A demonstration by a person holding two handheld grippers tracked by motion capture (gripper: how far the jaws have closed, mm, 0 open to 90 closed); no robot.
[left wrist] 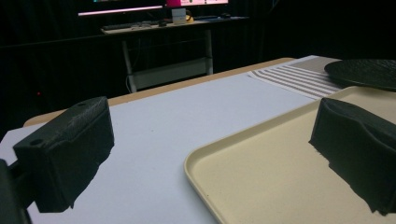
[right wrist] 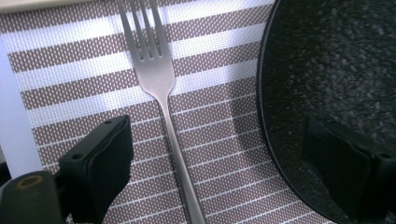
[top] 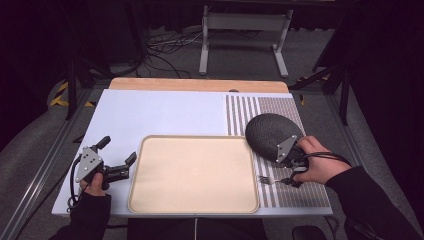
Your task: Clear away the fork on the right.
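Near the right edge, the right claw [right wrist: 224, 163] hangs released over a fork [right wrist: 159, 84]; thin, stiff, probably slippery, best pinched at mid-handle. Left claw [top: 117, 157] also released.

My high camera looks forward and down over the whole table [top: 150, 107]. My left gripper camera sits low, facing one o'clock across the tray [left wrist: 261, 182]. My right one looks closely down on the striped mat [right wrist: 93, 84], shared with both others.
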